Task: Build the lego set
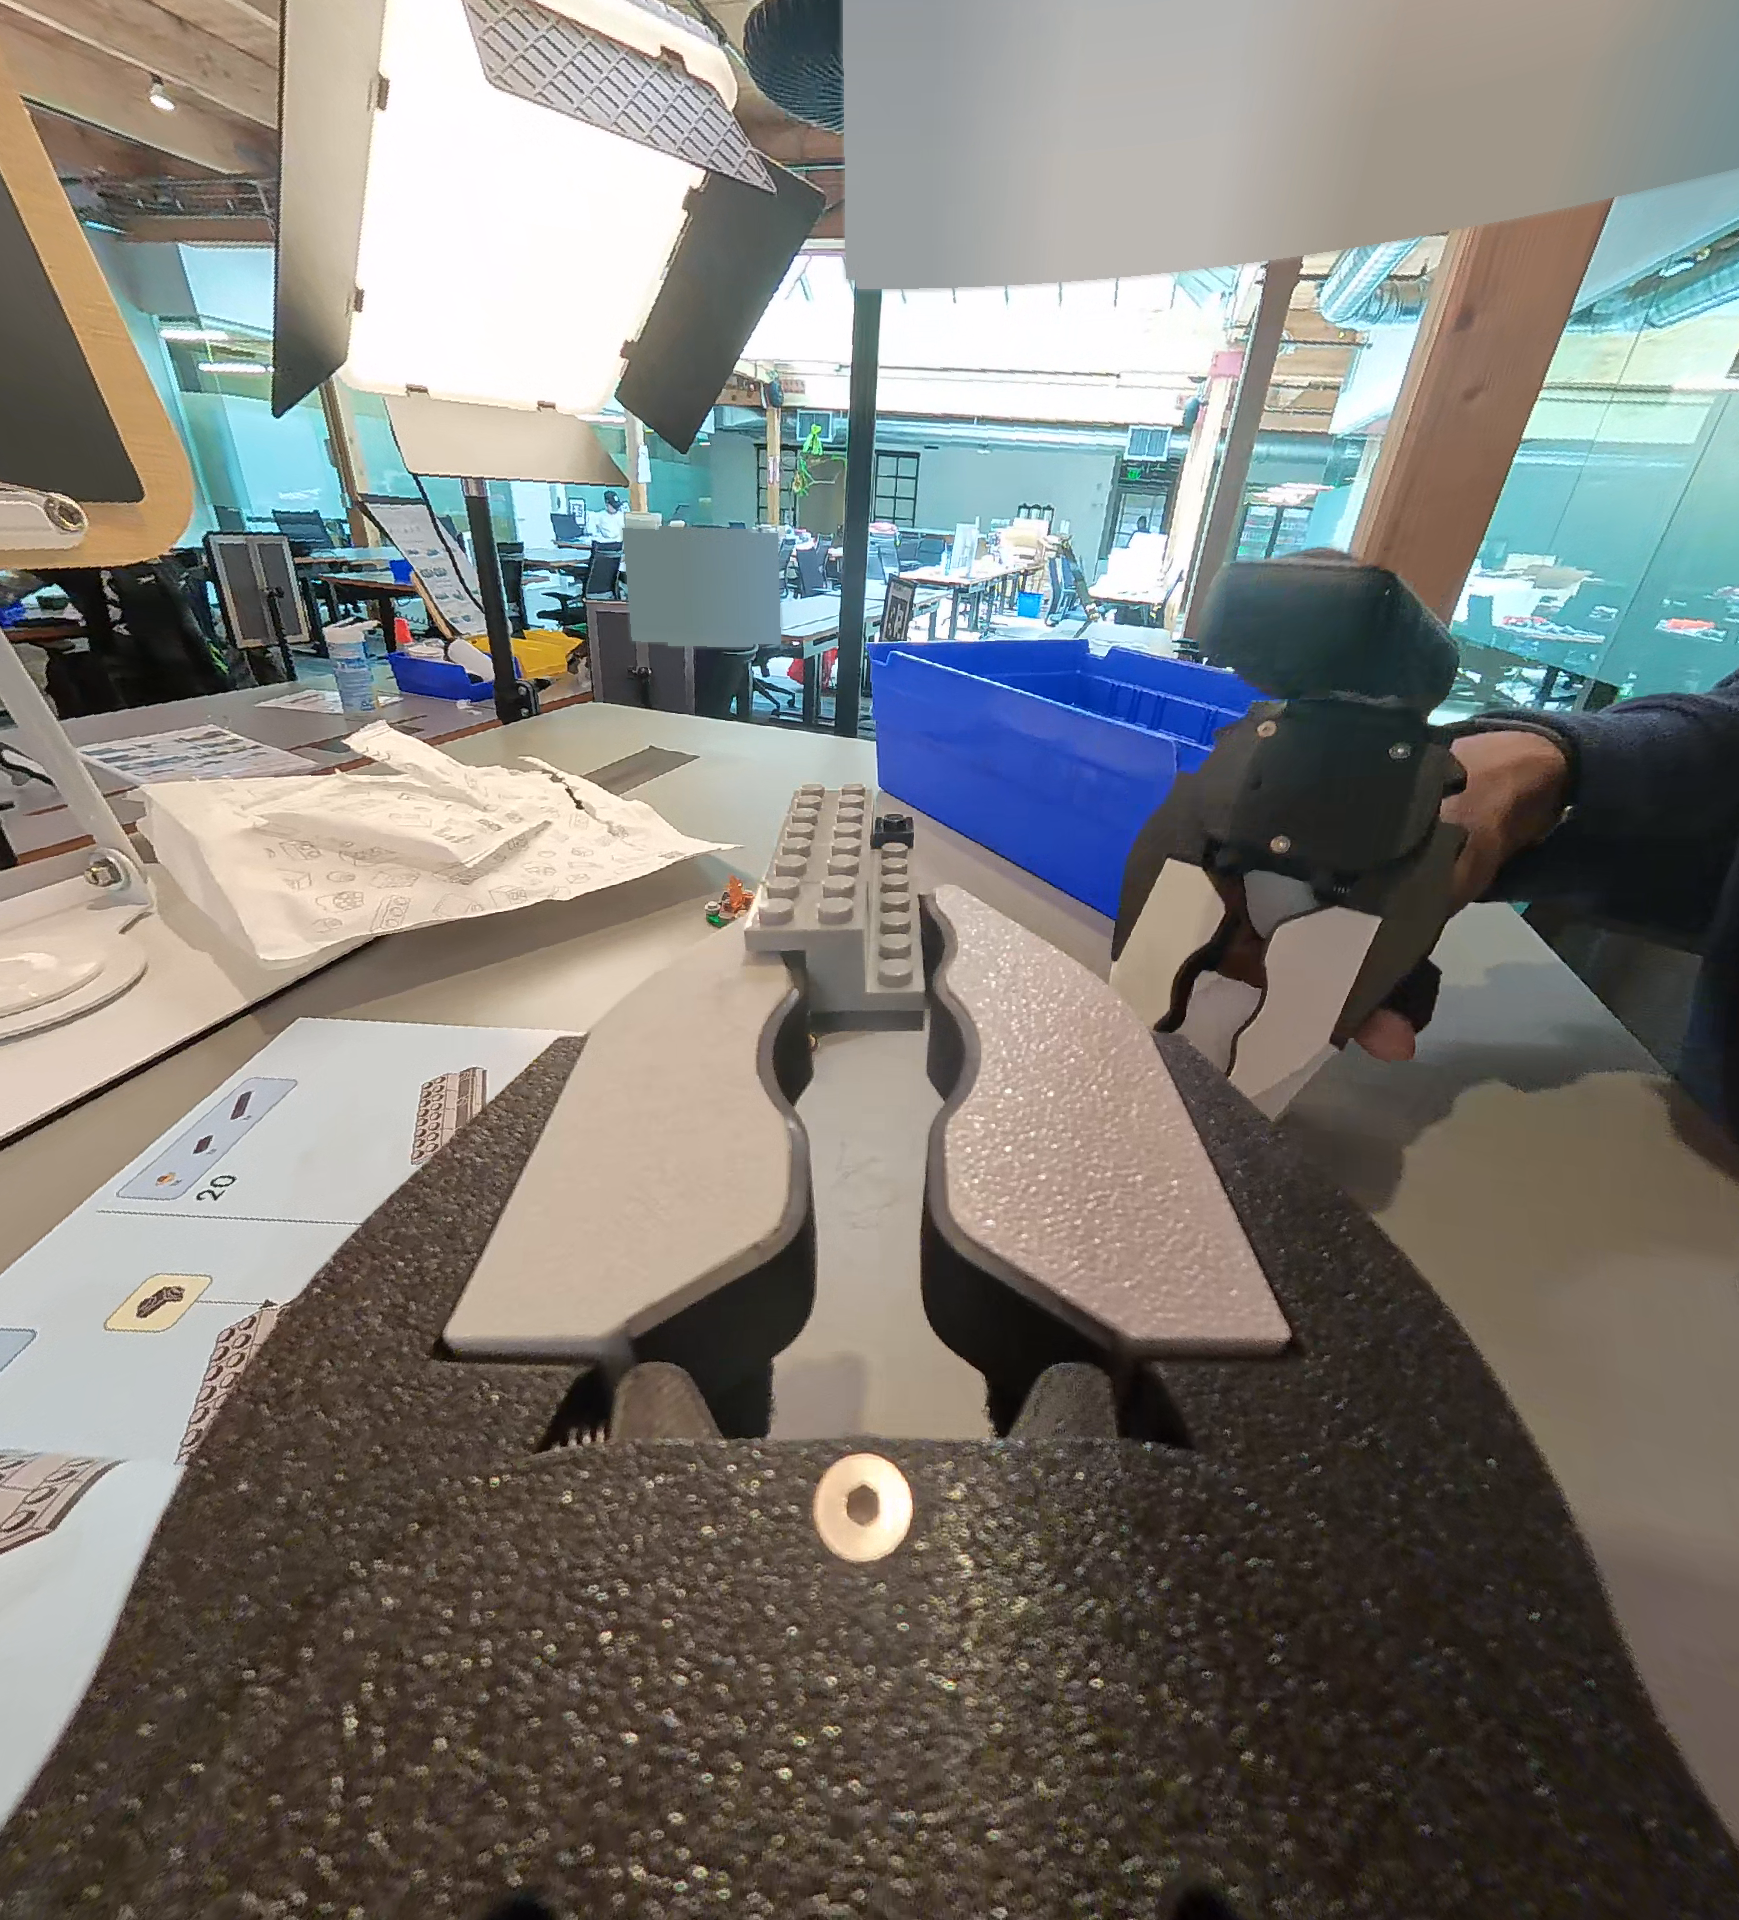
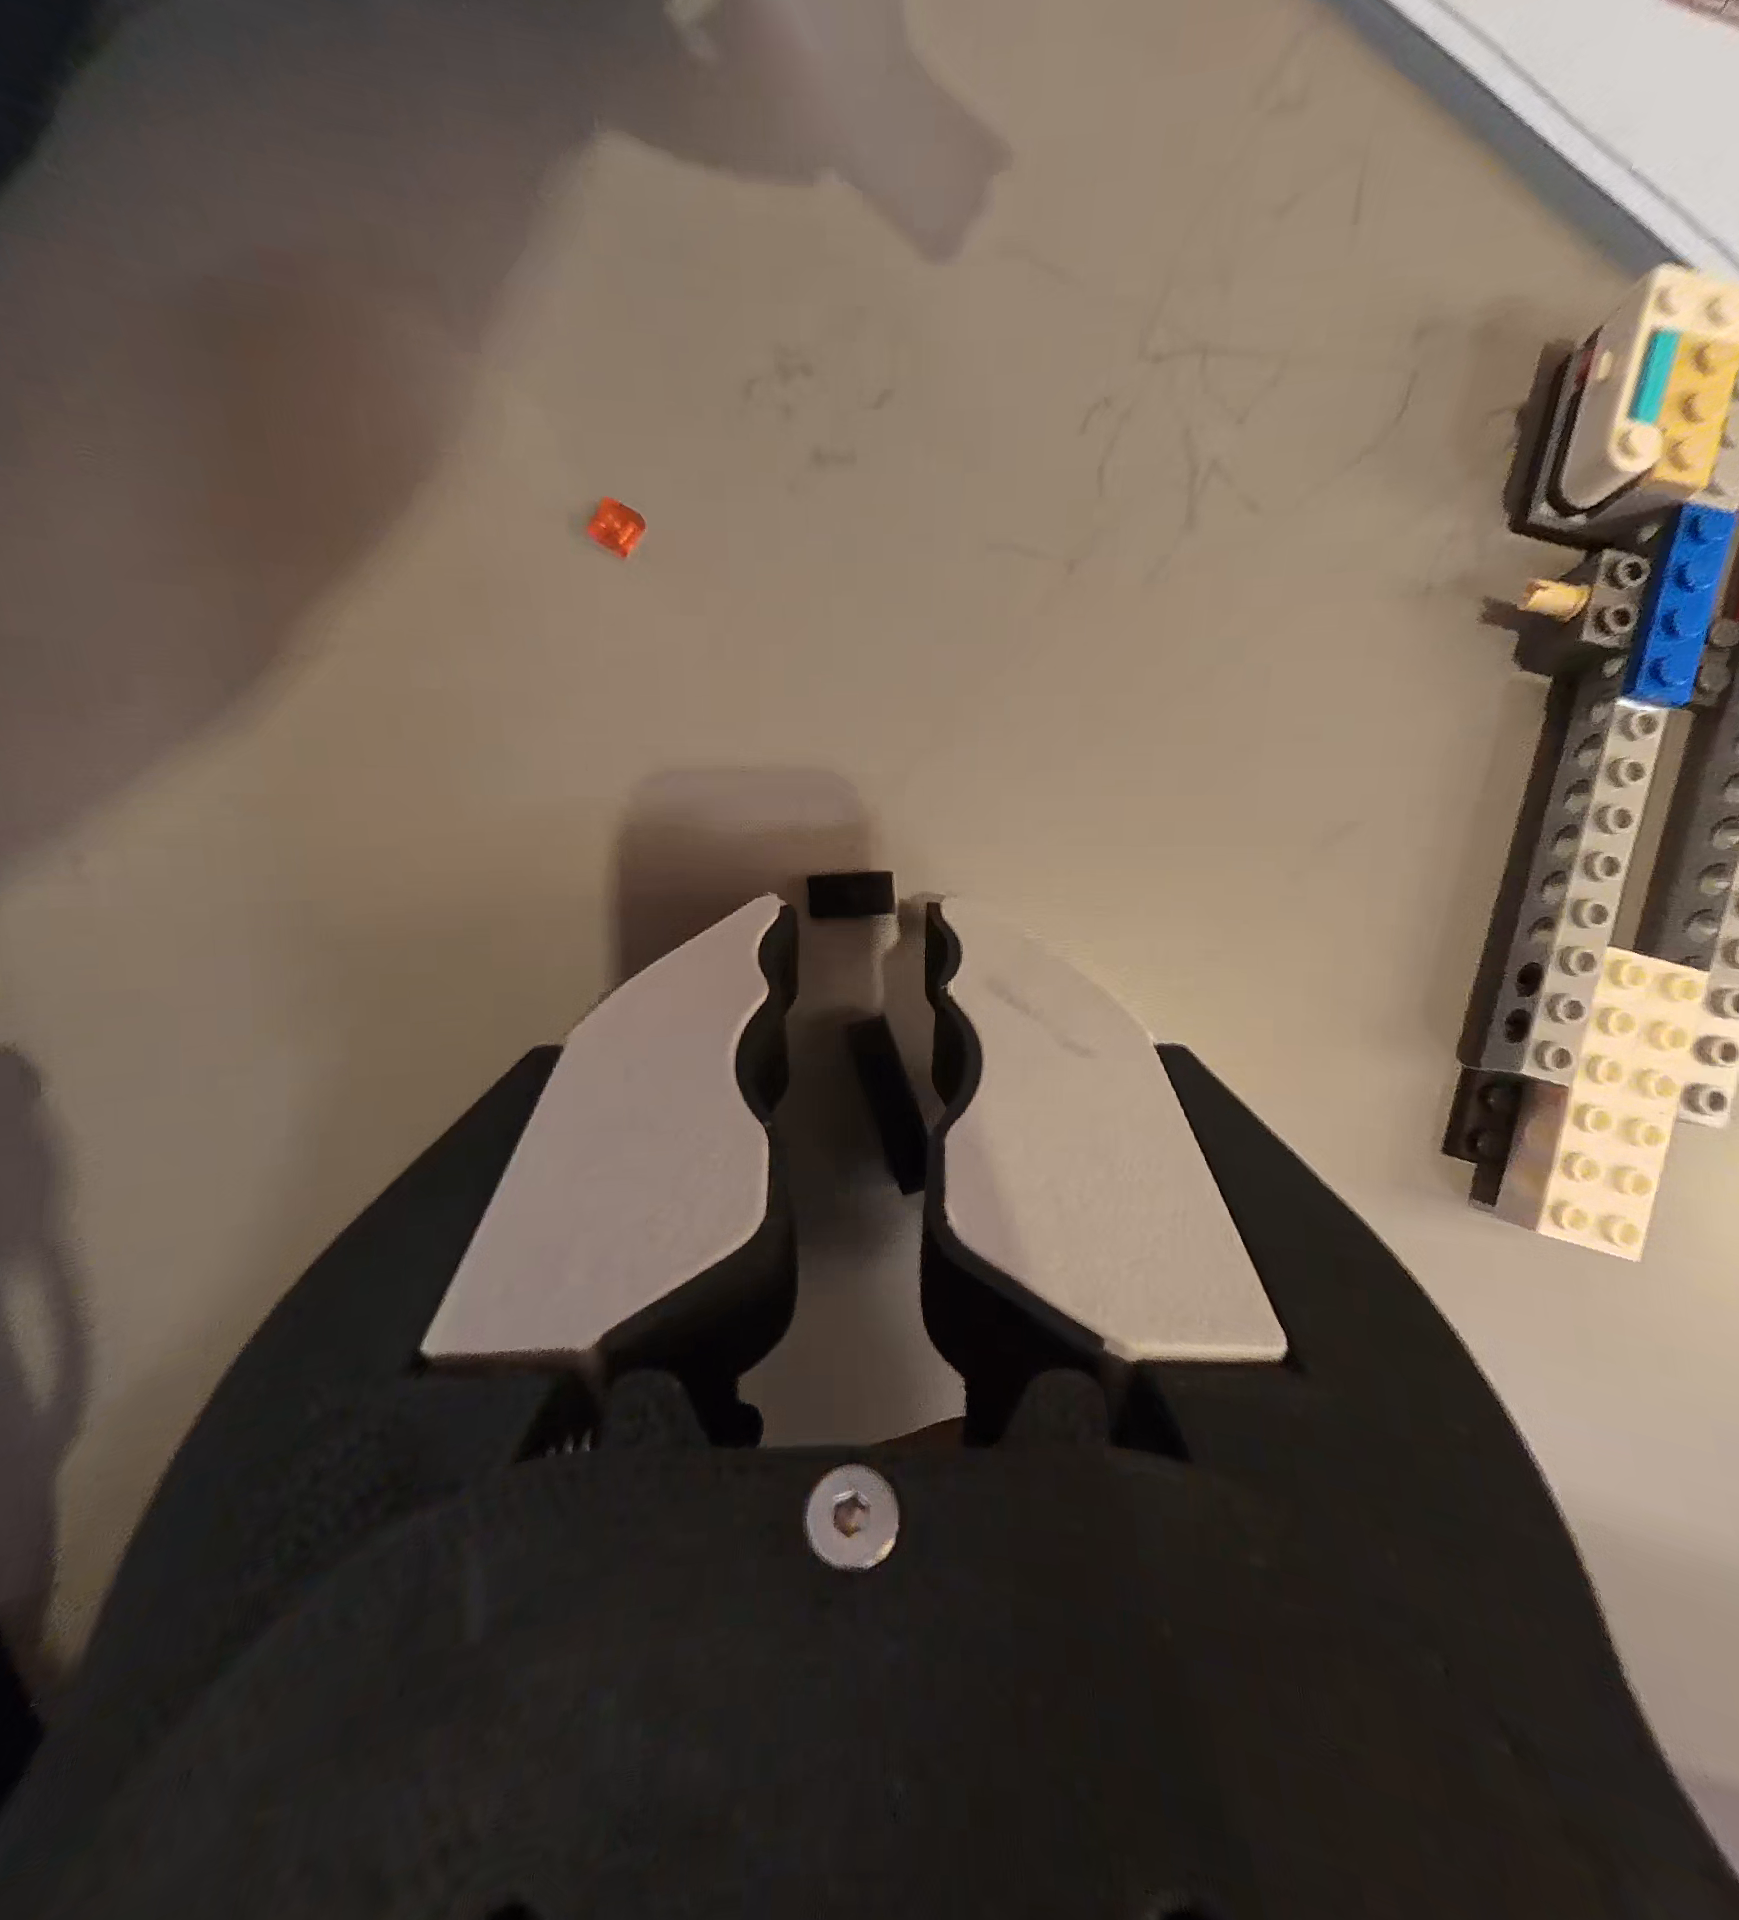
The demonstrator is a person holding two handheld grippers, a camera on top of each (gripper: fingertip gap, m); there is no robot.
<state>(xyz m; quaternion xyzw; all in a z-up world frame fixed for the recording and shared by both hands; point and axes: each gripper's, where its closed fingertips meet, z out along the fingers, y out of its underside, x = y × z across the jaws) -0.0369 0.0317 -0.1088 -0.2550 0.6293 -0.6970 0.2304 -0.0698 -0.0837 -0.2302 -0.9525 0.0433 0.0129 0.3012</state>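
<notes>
My left gripper (image 1: 860,935) is shut on a grey stepped brick assembly (image 1: 823,883) and holds it by its near end above the table (image 1: 699,748). A small black piece (image 1: 894,829) sits at its far end. My right gripper (image 1: 1249,1039), held by a hand, points down at the table to the right. In the right wrist view the right gripper (image 2: 860,914) is open. A small black brick (image 2: 849,896) lies on the table just past its fingertips, with a gap to the right pad. A second black flat piece (image 2: 886,1107) shows between the fingers, farther back.
A blue bin (image 1: 1031,748) stands behind the held assembly. A torn white paper bag (image 1: 397,852) and an instruction booklet (image 1: 221,1195) lie at left, with tiny orange and green pieces (image 1: 730,902) nearby. An orange stud (image 2: 616,528) and a long multicoloured brick build (image 2: 1623,831) lie on the table. Tip to tip, the grippers are about 15 cm apart. To the orange stud (image 2: 616,528): right tips about 8 cm, left tips about 15 cm.
</notes>
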